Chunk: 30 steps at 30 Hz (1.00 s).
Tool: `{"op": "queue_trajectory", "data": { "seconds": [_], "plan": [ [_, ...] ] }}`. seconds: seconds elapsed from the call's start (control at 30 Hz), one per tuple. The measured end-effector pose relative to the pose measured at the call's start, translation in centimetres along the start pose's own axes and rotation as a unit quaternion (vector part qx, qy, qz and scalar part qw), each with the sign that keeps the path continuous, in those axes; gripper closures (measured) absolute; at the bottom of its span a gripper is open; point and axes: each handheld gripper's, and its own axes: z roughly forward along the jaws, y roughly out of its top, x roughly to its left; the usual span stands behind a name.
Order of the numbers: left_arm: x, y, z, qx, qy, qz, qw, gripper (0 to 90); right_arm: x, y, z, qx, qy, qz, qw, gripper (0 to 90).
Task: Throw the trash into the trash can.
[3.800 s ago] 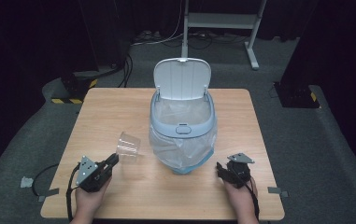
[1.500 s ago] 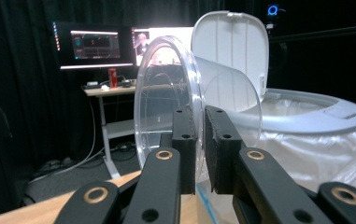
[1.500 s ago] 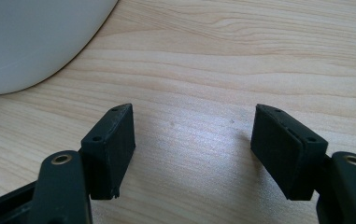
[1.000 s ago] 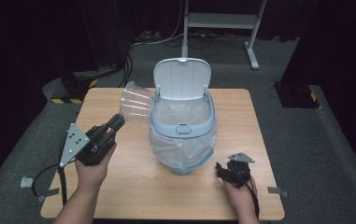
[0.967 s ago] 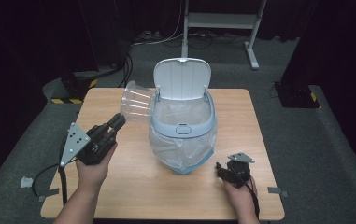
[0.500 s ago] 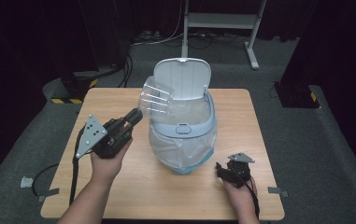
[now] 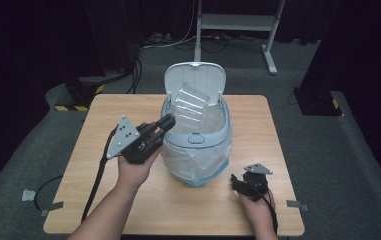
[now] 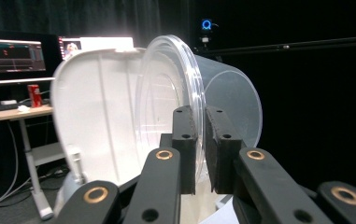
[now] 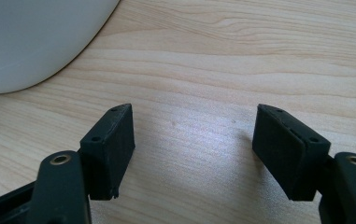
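Bin (image 7: pixel 198 145) interior stays hidden behind its liner. Left claw (image 8: pixel 200 140), raised off the counter (image 7: pixel 278 130), pinches the clear cup's (image 7: pixel 190 102) rim, cup tilted above the bin ahead. Right claw (image 9: pixel 192 149) rests wide apart, empty, on the counter.

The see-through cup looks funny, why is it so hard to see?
In the high view the clear plastic cup blends into the white bin lid behind it; in the left gripper view it sits very close, its rim catching bright glare against the dark room.
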Motion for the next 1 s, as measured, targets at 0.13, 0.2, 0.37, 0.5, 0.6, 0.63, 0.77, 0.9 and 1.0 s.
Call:
{"op": "queue_trajectory", "data": {
  "seconds": [0.13,0.2,0.37,0.5,0.6,0.63,0.77,0.9,1.0],
  "plan": [
    [-0.3,-0.2,0.9,0.004,-0.007,-0.01,0.9999,82.8,0.0,0.0,0.0,0.0,0.0,0.0,1.0,29.8],
    [-0.4,-0.2,1.3,0.004,-0.01,-0.011,0.9999,82.8,0.0,0.0,0.0,0.0,0.0,0.0,1.0,29.7],
    [-0.7,-0.5,2.1,0.006,-0.016,-0.017,0.9997,82.8,0.0,0.0,0.0,0.0,0.001,-0.001,1.0,29.5],
    [-0.7,-0.5,2.4,0.008,-0.003,-0.031,0.9995,57.8,0.0,0.0,0.0,0.001,0.002,-0.002,1.0,29.4],
    [-0.6,-0.4,2.2,0.011,0.001,-0.024,0.9997,53.7,0.0,0.0,0.0,0.001,0.002,-0.002,1.0,29.4],
    [-0.6,-0.4,2.2,0.013,0.004,-0.02,0.9997,53.5,0.0,0.0,0.0,0.001,0.002,-0.002,1.0,29.4],
    [-0.4,-0.4,1.9,0.015,0.007,-0.017,0.9997,53.6,0.0,0.0,0.0,0.001,0.002,-0.002,1.0,29.4],
    [-0.3,-0.5,1.7,0.017,0.01,-0.015,0.9997,54.7,0.0,0.0,0.0,0.0,0.001,-0.002,1.0,29.4],
    [-0.1,-0.6,1.6,0.018,0.011,-0.015,0.9997,55.2,0.0,0.0,0.0,0.0,0.001,-0.002,1.0,29.4]
  ]
}}
